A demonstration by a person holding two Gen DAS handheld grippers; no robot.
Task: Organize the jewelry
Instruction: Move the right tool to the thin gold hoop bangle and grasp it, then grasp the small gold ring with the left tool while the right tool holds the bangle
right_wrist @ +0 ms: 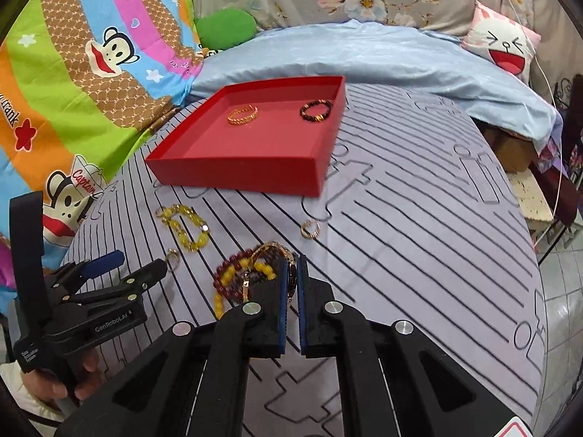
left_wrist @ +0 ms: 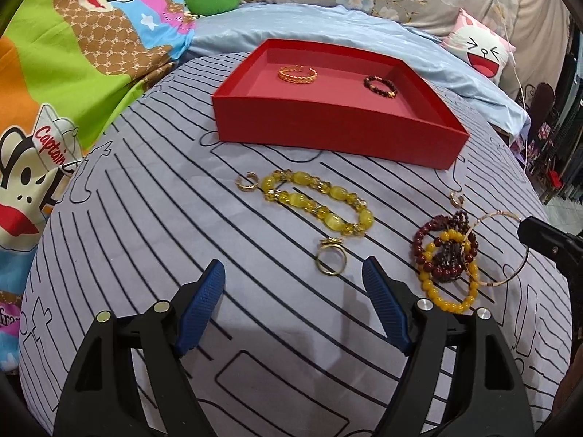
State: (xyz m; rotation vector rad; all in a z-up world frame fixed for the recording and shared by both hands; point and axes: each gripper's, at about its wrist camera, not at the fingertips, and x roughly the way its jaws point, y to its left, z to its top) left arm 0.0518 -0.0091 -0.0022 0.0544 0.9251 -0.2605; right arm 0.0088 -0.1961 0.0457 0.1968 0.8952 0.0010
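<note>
On the striped cloth: thin gold bangle (right_wrist: 271,247), light, stiff, slippery; right gripper (right_wrist: 291,273) clamped on its rim. Left gripper (left_wrist: 293,273) apart, empty.

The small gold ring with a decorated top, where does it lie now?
In the left wrist view the small gold ring with a decorated top lies on the striped grey cloth, just below the yellow oval-bead bracelet, outside the red cardboard tray.

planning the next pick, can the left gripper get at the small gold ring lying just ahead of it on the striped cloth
Probably yes: the left gripper is open and empty, and the small gold ring lies alone on the striped cloth just ahead, clear of the yellow bead bracelet.
</note>
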